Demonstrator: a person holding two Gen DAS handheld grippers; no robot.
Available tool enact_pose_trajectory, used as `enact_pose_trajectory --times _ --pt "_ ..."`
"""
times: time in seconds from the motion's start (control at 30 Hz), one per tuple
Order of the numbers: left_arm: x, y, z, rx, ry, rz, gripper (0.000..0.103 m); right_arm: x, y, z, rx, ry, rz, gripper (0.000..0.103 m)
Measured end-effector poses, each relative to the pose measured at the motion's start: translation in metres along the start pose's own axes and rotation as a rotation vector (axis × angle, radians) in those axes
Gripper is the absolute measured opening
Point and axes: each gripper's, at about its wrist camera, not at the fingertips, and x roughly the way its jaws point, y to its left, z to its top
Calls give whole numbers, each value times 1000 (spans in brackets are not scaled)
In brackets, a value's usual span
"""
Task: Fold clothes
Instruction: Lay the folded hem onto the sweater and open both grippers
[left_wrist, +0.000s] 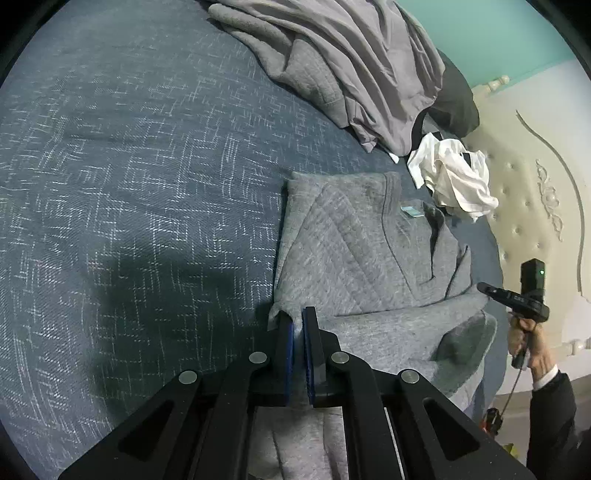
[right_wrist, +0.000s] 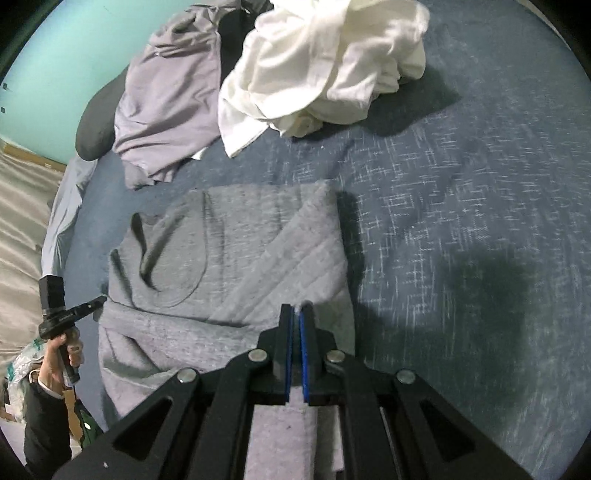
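quilted grey sweater, woven bedspread

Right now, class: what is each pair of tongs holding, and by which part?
Both left tongs and right tongs are shut on the grey quilted top, each pinching a corner of the near edge that is being folded over.

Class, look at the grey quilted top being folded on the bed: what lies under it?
Under the grey quilted top only the dark blue patterned bedcover shows, spreading out around its edges. Whatever lies directly beneath the fabric is covered, so nothing more can be told.
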Motion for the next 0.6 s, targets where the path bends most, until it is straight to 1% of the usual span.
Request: enact_pose_trajectory --times 0.1,0.13,0.17,0.2,0.23,0.27,0.33,0.37,0.43,0.53,0.57,0.6 --pt "-9 4 5 -32 -3 -44 8 5 -4 3 -4 11 2 4" --pt "-12 5 6 -49 -1 -61 13 5 -4 4 -5 11 2 4" --pt "-15 3 8 -41 -7 -45 17 3 -5 5 -6 10 3 4" --pt "-19 0 9 -27 -14 -20 25 2 -5 5 -9 9 7 4" --pt "-23 -3 11 -12 -21 5 36 0 -5 6 -14 9 5 4" --pt "-27 -6 14 -1 -31 23 39 -2 -4 6 -20 11 0 4" --pt "-36 -7 21 -11 -58 -6 40 -5 0 9 -32 9 -3 4" --pt "-38 -11 24 5 -65 10 40 -8 1 9 -40 8 5 4" --pt "-38 -19 31 47 -69 58 40 -13 5 9 -71 20 -8 4" --pt "-31 -26 40 82 -70 77 40 -20 7 11 -89 30 -12 5" --pt "-29 -28 42 94 -74 91 40 -23 8 12 -92 34 -6 6" --pt "-27 -30 45 104 -76 109 40 -25 8 13 -95 38 -6 9"
